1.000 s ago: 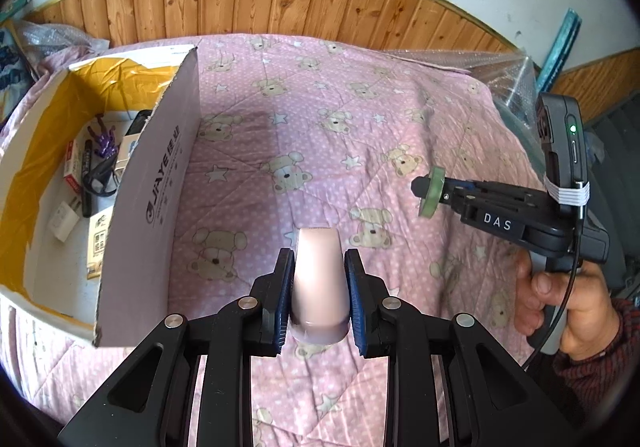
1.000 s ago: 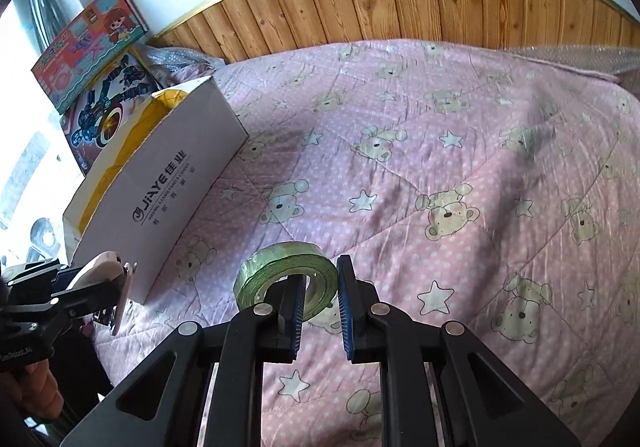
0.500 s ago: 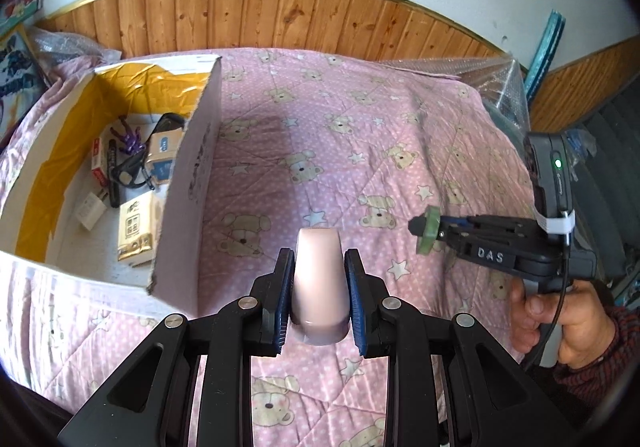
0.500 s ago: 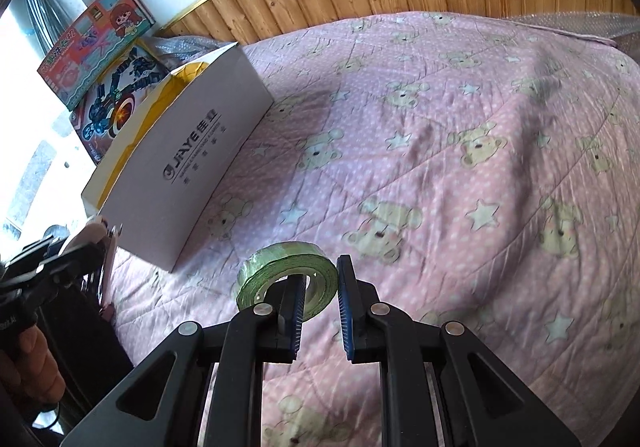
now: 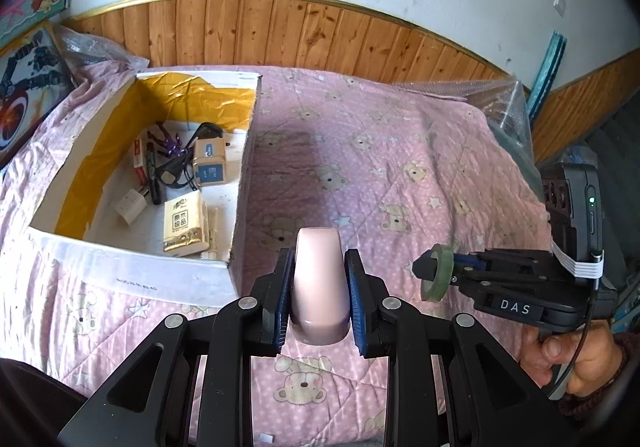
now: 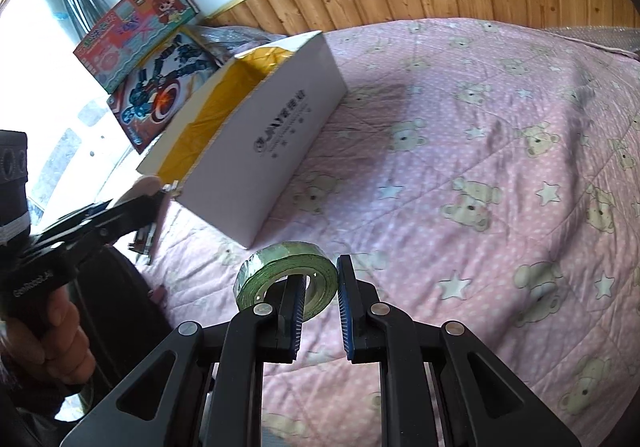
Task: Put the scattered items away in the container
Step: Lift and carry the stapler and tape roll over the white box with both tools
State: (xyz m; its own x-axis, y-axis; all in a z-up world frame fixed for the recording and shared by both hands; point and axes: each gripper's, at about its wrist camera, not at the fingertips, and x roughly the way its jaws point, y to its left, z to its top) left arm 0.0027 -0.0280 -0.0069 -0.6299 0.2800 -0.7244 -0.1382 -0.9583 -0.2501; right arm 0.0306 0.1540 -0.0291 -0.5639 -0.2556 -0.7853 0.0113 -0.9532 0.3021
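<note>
My left gripper (image 5: 320, 267) is shut on a pale pink rounded case (image 5: 319, 287), held over the quilt just right of the box's near corner. The white cardboard box (image 5: 132, 271), lined with yellow tape, lies open to the left. In it are a tissue pack (image 5: 186, 223), a white plug (image 5: 130, 205), a small blue-and-white box (image 5: 210, 167) and black cables. My right gripper (image 6: 320, 287) is shut on the wall of a green tape roll (image 6: 272, 259), with one finger through its hole. It hovers to the right of the left gripper; the tape roll (image 5: 438, 277) shows there too.
A pink bear-print quilt (image 5: 400, 167) covers the bed. Two picture boxes (image 6: 136, 27) lean by the wall beyond the cardboard box (image 6: 280, 135). Bubble wrap (image 5: 508, 107) lies at the bed's far right corner. A wood-panelled wall runs behind. A hand (image 5: 576, 367) holds the right gripper's handle.
Both grippers have drawn back along the bed toward the box's near end, so more of its inside shows. Each keeps its hold: pink case left, tape roll right.
</note>
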